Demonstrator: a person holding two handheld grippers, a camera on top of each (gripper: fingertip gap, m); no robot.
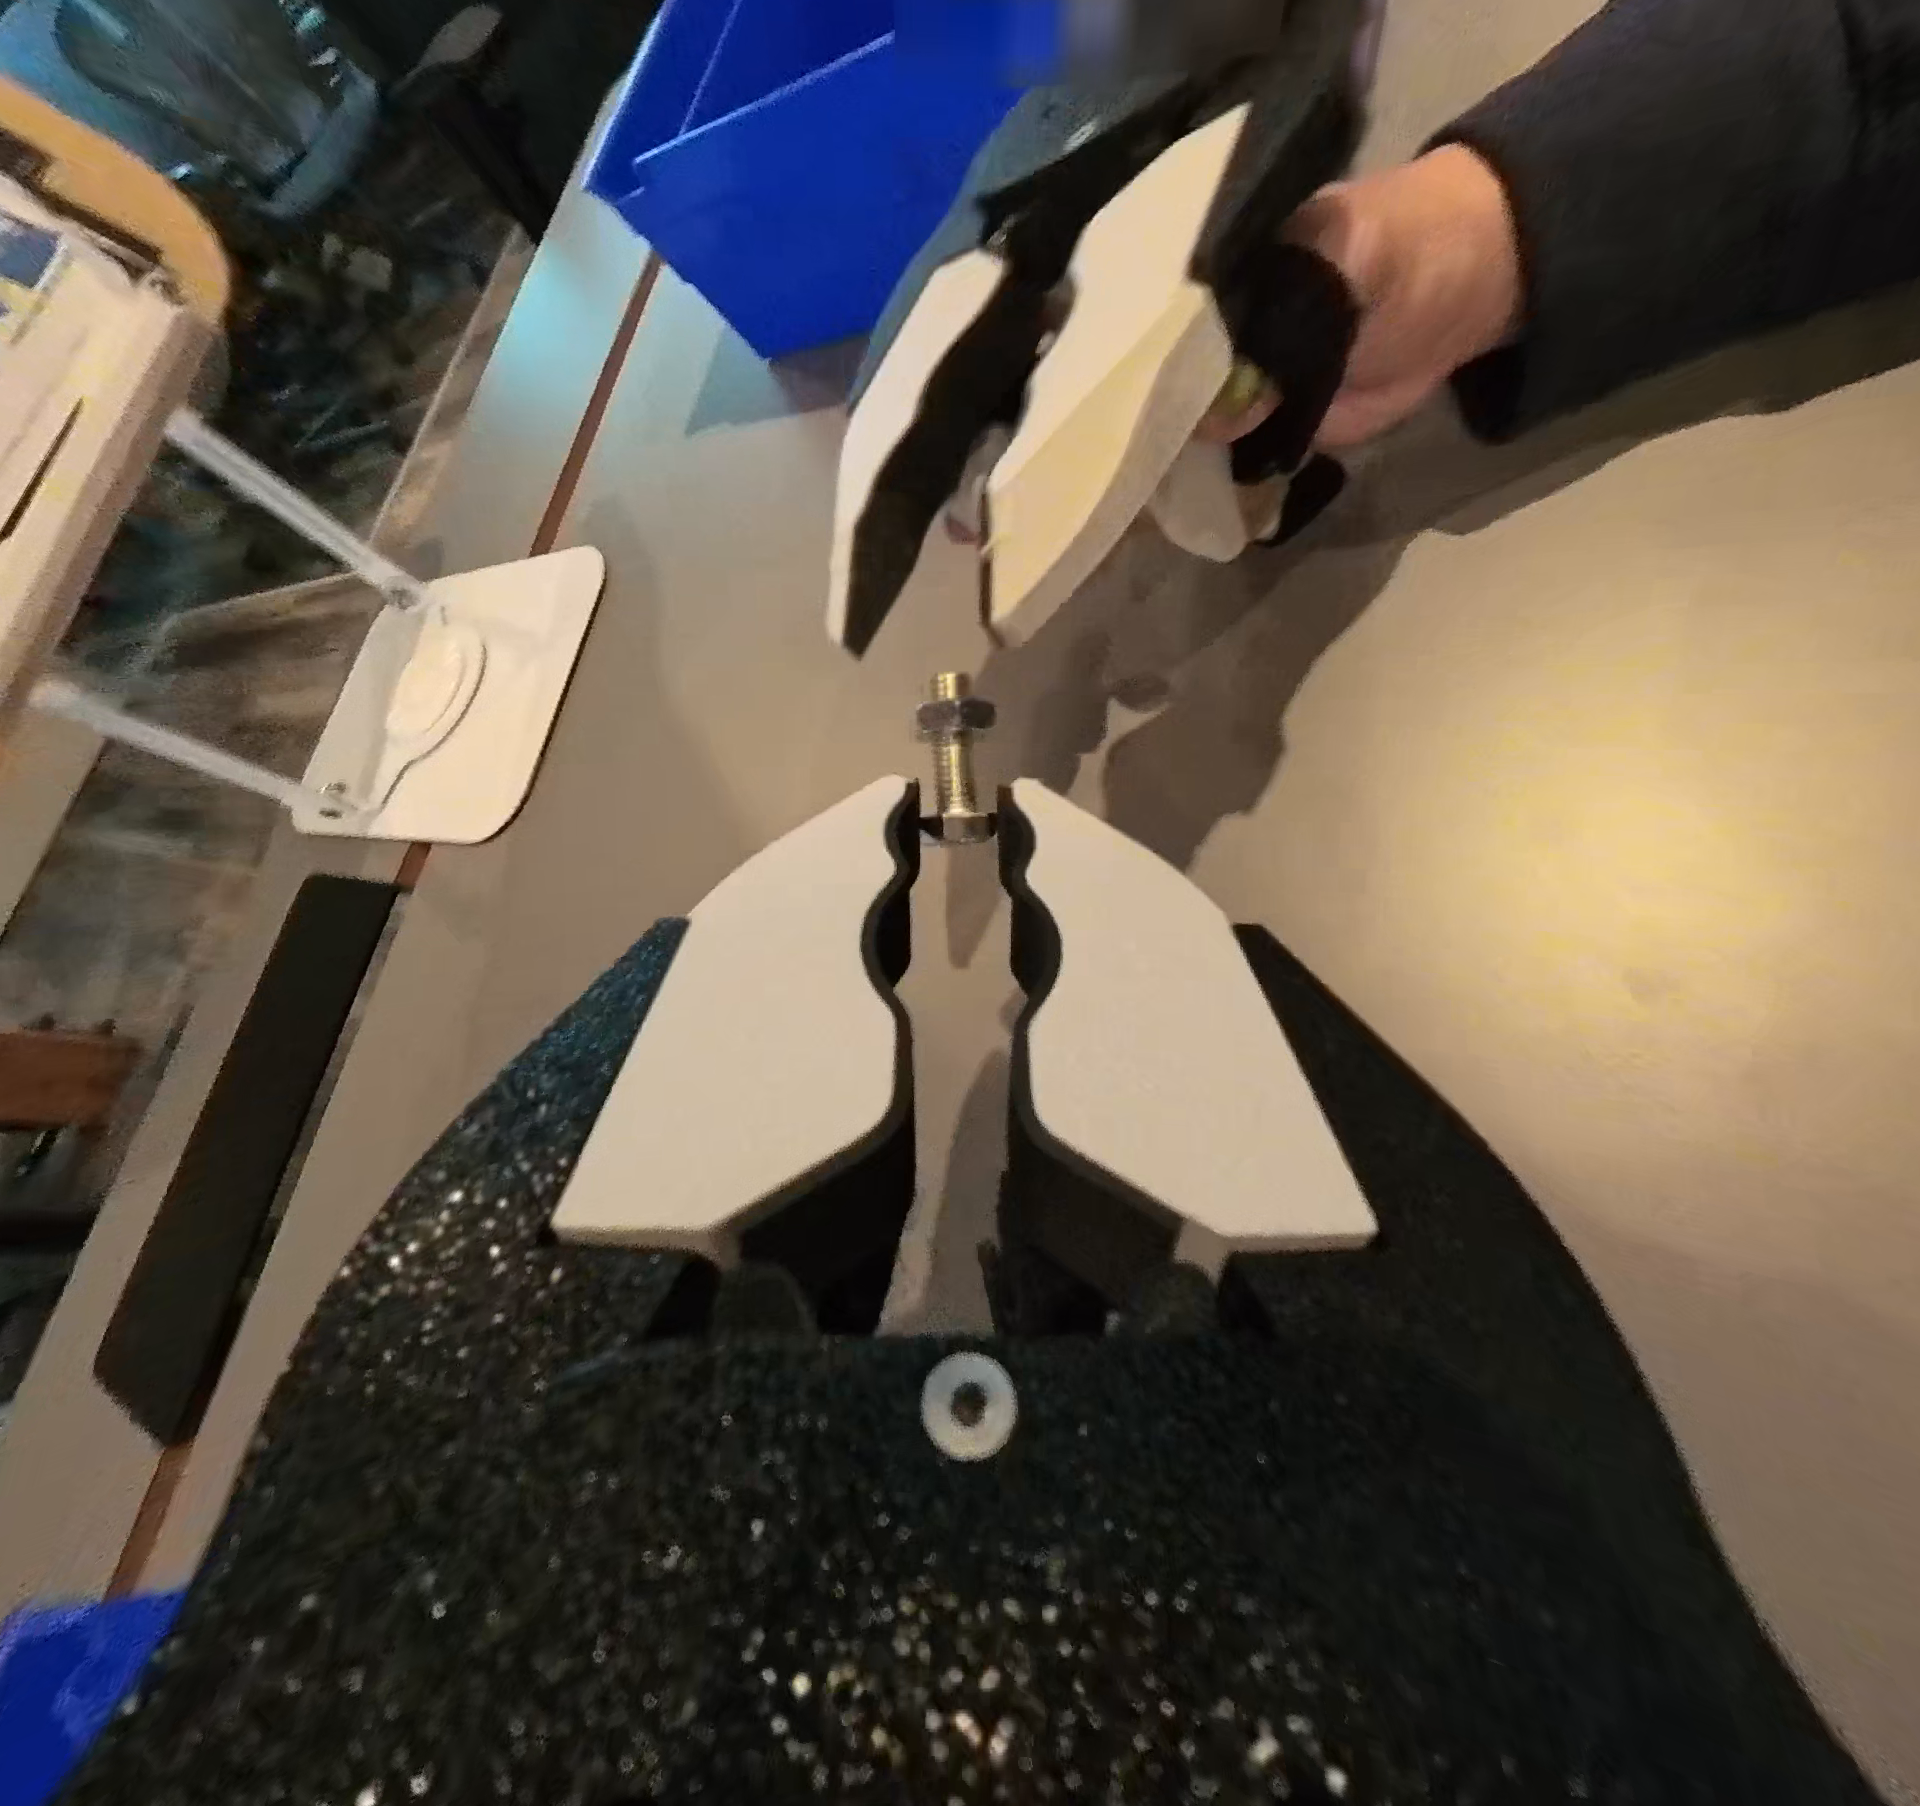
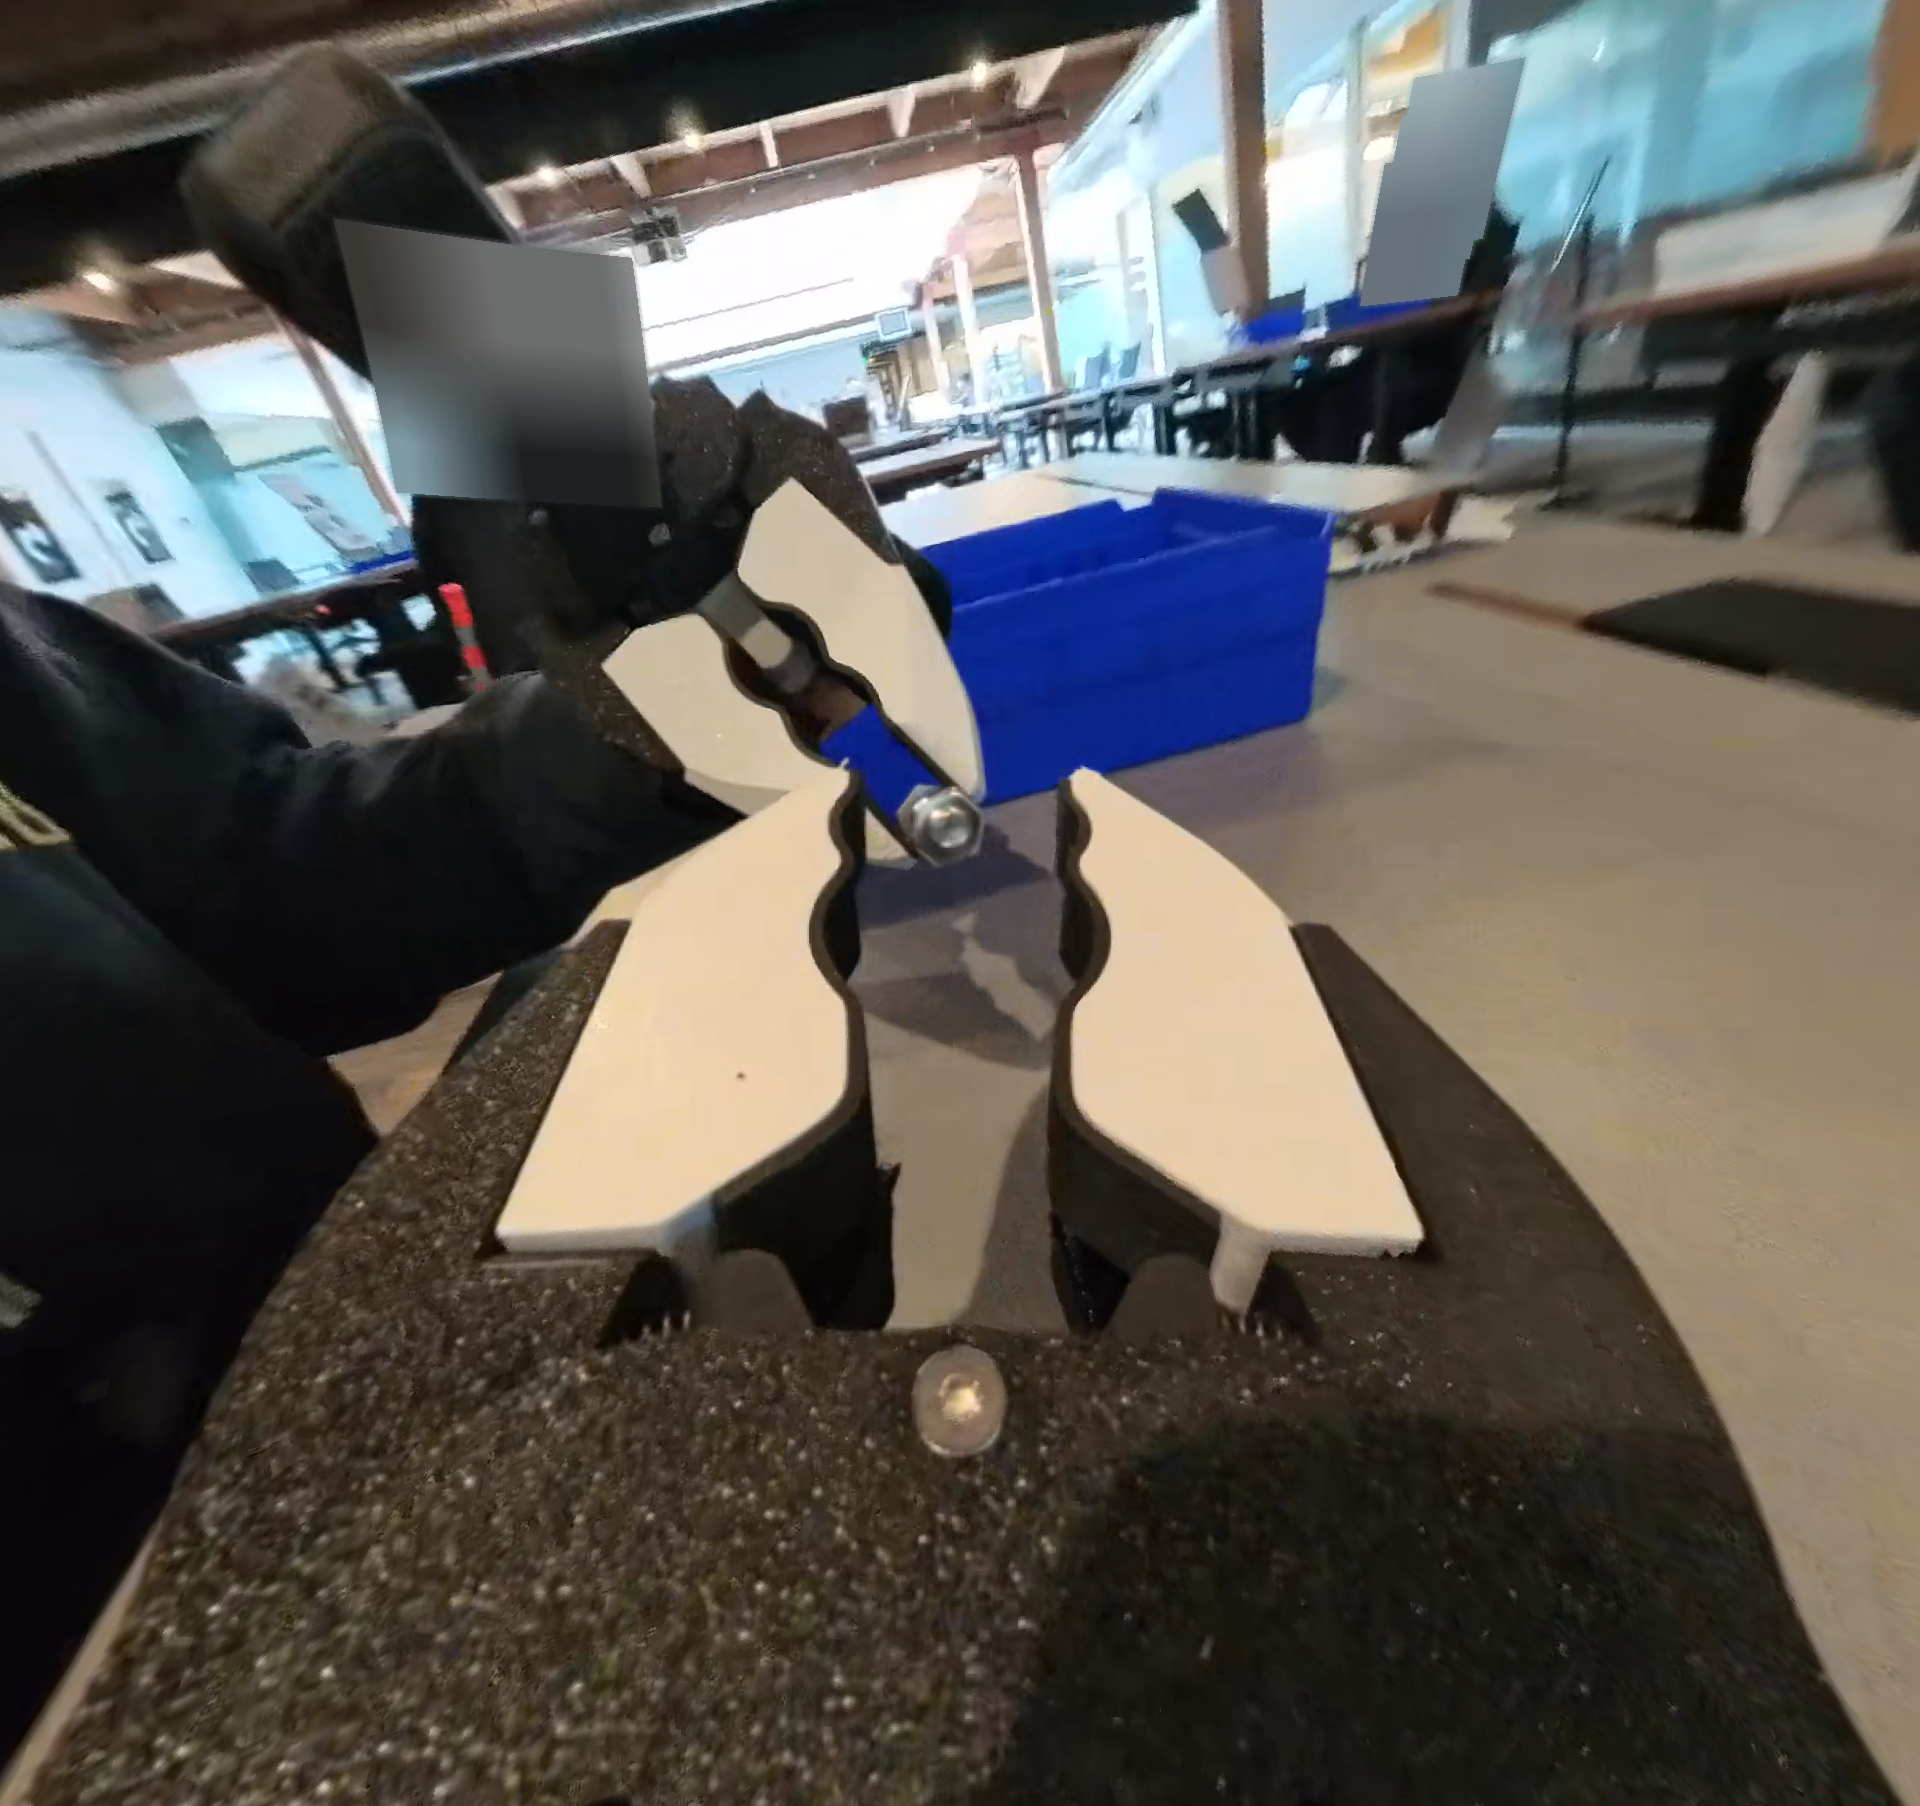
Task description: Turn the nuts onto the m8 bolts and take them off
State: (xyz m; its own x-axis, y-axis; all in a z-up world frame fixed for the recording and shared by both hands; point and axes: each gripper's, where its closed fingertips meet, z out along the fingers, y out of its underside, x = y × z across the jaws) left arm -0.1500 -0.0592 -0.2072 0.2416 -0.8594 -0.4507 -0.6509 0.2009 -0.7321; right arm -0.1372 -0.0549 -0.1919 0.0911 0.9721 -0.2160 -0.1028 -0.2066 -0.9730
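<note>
My left gripper point(image 1: 958, 800) is nearly closed, pads clamping the hex head of a silver threaded steel bolt point(image 1: 954, 782) carrying a silver hex nut point(image 1: 954, 717) near its tip. My right gripper point(image 2: 961, 790) stands wide, holding nothing, just beyond the nut. A blue plastic bin point(image 2: 1143, 634) sits behind on the grey counter point(image 2: 1558, 821), its contents hidden; open surface lies to the right.

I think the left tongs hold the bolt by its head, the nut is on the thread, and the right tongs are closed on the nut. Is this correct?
Not quite. The right tongs are open, not touching the nut; both wrist views show this. The left tongs do hold the bolt by its head.
</note>
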